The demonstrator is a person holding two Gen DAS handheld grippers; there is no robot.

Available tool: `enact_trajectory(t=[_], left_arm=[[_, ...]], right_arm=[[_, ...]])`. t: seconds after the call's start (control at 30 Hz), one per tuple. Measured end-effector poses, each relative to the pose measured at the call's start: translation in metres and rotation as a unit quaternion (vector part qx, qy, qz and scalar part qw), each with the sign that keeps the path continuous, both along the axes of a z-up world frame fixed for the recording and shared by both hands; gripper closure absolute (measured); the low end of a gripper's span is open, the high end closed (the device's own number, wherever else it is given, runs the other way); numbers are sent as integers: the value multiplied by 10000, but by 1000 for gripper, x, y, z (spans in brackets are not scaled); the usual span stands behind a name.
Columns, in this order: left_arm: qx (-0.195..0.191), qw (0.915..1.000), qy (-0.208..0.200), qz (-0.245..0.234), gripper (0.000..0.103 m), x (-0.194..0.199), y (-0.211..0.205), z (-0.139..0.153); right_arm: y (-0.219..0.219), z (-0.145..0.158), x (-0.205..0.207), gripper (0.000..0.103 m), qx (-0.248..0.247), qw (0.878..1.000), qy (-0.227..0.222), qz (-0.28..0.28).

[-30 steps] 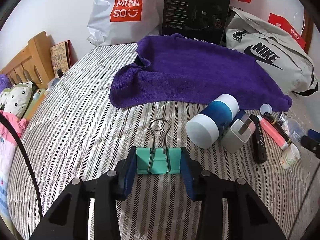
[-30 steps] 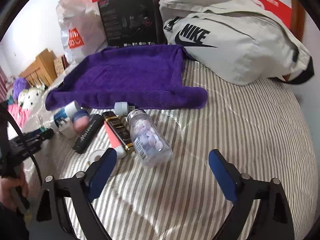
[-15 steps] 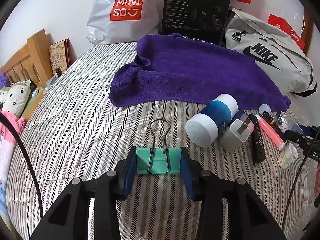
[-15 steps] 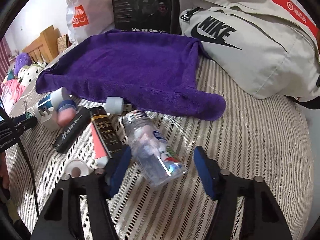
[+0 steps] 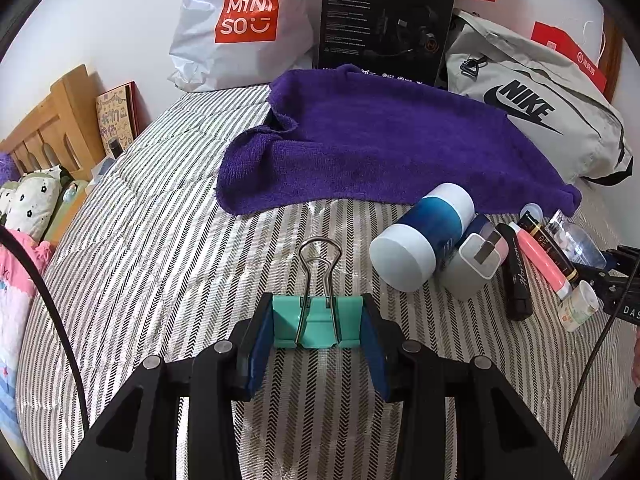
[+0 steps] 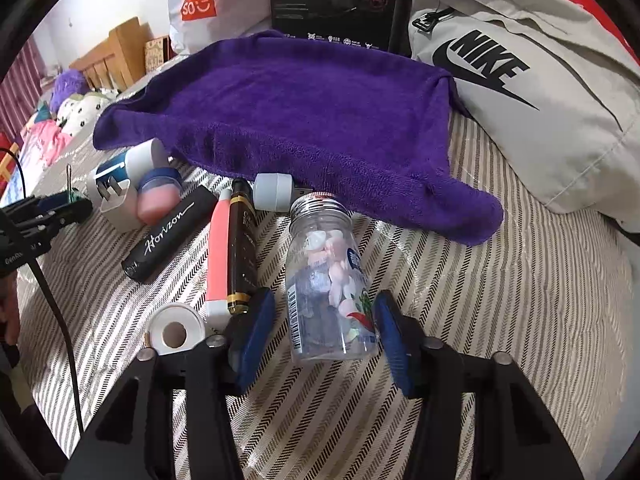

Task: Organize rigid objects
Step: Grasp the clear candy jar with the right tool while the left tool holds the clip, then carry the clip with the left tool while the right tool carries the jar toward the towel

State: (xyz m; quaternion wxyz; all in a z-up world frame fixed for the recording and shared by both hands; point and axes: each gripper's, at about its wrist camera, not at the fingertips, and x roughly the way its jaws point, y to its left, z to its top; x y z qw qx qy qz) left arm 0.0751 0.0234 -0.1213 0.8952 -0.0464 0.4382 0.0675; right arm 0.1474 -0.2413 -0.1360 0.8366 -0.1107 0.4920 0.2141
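Left gripper [image 5: 318, 330] clamped on a teal clip [image 5: 317, 326], blue pads pressed to both its sides, wire handles pointing forward over the striped bedspread [image 5: 152, 248]. Right gripper [image 6: 325, 328] parted wide around a clear bottle [image 6: 328, 280]; jaws flanking its base, a small gap visible at the left pad, contact at the right pad impossible to tell. Bottle lying on the bedspread, capless silver neck pointing away, pink and white pieces loose inside, barcode and a blue label on the wall, print too small to read.

Just left of the bottle: a tape roll [image 6: 175, 330], a pink tube [image 6: 219, 252] and a dark gold-banded tube [image 6: 243, 248] side by side, lettering unreadable. Further left, a black stick [image 6: 170, 238] marked "Horizon". Beyond it, a white plug [image 6: 114, 204], a pink-and-blue jar [image 6: 158, 194] and a blue-and-white can [image 6: 136, 160], all touching. A white cap [image 6: 274, 192] at the edge of the towel [image 6: 304, 112].

Purple towel spread flat behind the cluster. Past it, a grey "NIKE" bag [image 6: 532, 92], a black box [image 5: 386, 24] reading "G2" and "HECATE", and a white "MINISO" bag [image 5: 244, 28] against the wall. Wooden headboard [image 5: 52, 124] far left.
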Motion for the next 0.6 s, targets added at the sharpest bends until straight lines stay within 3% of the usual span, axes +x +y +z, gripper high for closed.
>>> enact_trajectory(t=[0.23,0.43,0.6], left_arm=[[55,10000,37,-19,64,2,-2,1],[-99,9999,-9,-130,64,0,5,2],[-149,9998,-24,-142,64,-2,9,8]], right_arm=[[6,-1,-3,61,-72,10000,29,-12],[1,0,2,61,129,9998,69,-122],[-15,19,-7,62,425,9987,18,-268]])
